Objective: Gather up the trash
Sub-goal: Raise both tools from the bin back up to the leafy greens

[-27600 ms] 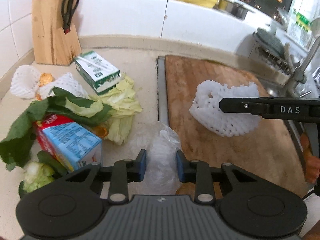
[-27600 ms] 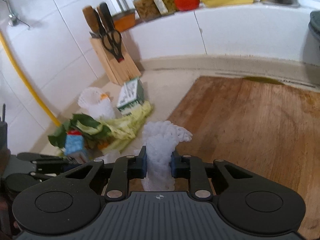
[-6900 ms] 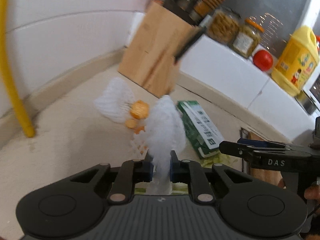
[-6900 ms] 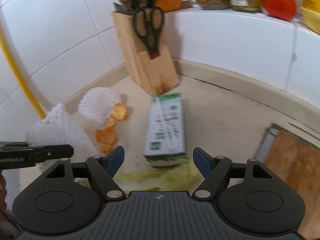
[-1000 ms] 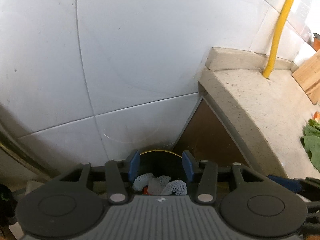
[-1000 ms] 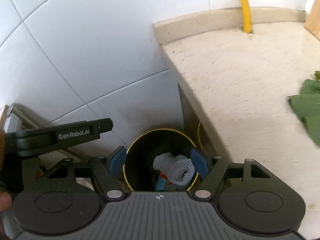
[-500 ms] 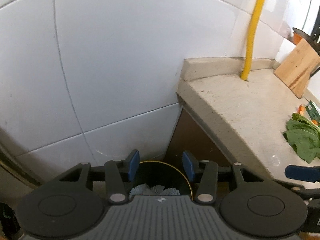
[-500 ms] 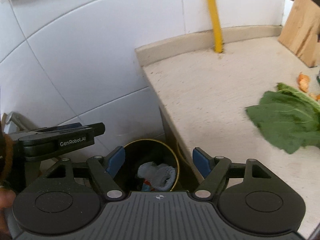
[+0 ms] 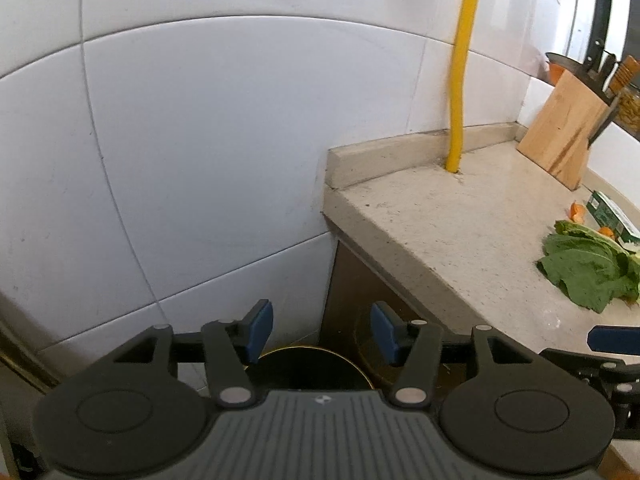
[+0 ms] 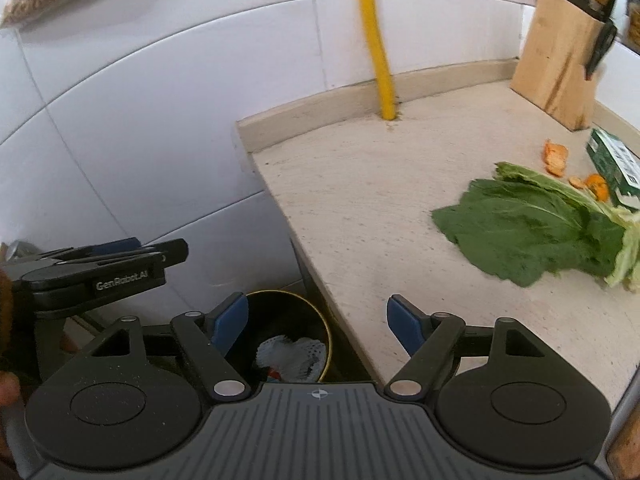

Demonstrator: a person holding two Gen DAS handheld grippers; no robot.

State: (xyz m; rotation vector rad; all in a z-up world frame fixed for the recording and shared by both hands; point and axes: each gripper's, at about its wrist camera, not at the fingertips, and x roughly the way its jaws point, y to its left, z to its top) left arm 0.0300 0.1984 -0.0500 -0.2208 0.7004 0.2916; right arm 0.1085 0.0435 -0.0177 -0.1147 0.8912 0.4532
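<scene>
At the far left of the right wrist view, the left tool (image 10: 170, 250) reaches in from the side beside the white tiled wall (image 10: 160, 120); its own camera shows its blue pads (image 9: 260, 330) apart with nothing between them, and its jaws have just been opening. Below and right of it, on the floor against the wall, stands a dark bin with a gold rim (image 10: 326, 330), tucked beside the end of the tabletop (image 10: 380, 208). White foam netting (image 10: 294, 354) lies inside the bin with a bit of red trash under it.

The right tool (image 10: 316, 326) hangs above the bin's edge, its jaws spread wide and empty, and they too have just been opening a little.

Further right, a yellow pipe (image 10: 378, 40) runs down the wall into the back of the tabletop. On the tabletop lies a bunch of green leaves (image 10: 536, 228), with pale stalks at its right end. Just behind the leaves sit scraps of orange peel (image 10: 556, 154), and beside those lies a green carton (image 10: 614, 166) on its side. A wooden knife block (image 10: 560, 56) stands at the back right, against the wall.
</scene>
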